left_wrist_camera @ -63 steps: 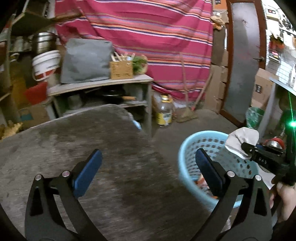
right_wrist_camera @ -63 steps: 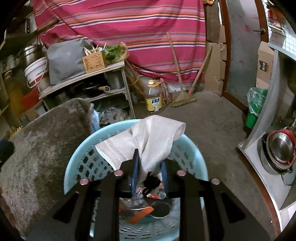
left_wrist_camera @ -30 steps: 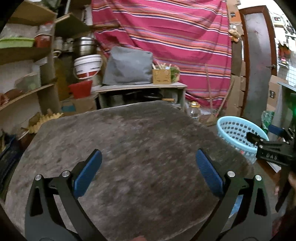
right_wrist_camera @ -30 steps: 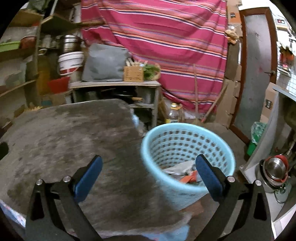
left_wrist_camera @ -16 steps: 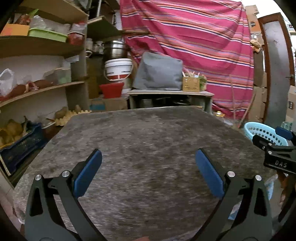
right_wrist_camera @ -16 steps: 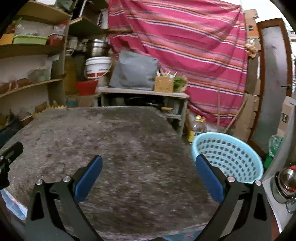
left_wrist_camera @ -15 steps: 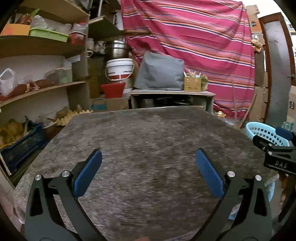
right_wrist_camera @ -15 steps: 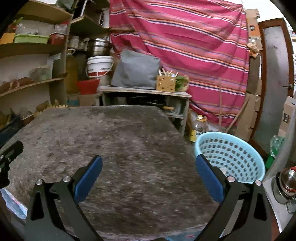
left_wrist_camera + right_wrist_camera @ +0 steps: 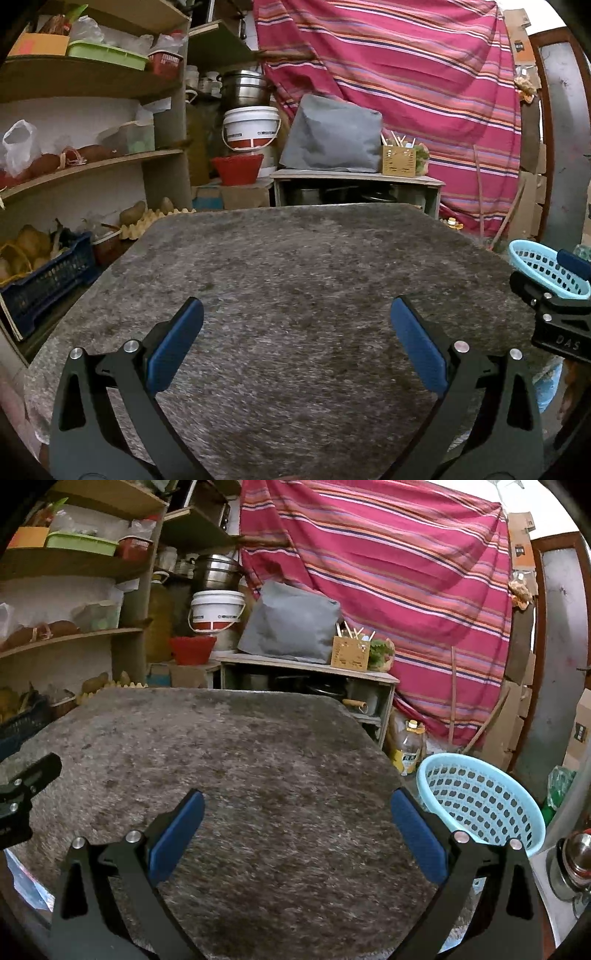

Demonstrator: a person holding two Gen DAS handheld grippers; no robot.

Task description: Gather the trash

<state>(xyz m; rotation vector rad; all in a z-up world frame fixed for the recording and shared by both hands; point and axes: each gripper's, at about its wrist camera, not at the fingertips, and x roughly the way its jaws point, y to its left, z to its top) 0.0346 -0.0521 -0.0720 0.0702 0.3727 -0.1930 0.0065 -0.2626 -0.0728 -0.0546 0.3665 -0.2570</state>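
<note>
A light blue perforated basket [image 9: 480,805] stands on the floor just off the right edge of the grey fuzzy table [image 9: 240,757]; its contents are hidden from here. The basket [image 9: 543,266] also shows at the far right of the left wrist view, partly behind the other gripper's black body. My left gripper [image 9: 295,339] hovers open over the bare table [image 9: 295,266] with nothing between its blue pads. My right gripper [image 9: 295,823] is open too, empty, over the table's right part. No loose trash shows on the table.
Wooden shelves [image 9: 92,162] with bags, produce and a dark blue crate [image 9: 40,273] run along the left. A low cupboard [image 9: 306,683] with a grey bundle and a wooden box stands behind the table. A yellow-labelled bottle [image 9: 408,749], broom and cardboard boxes sit by the striped curtain.
The right gripper let the white cloth go into the basket, opened and drew back over the table. Both views have swung left, away from the basket, and have nearly settled.
</note>
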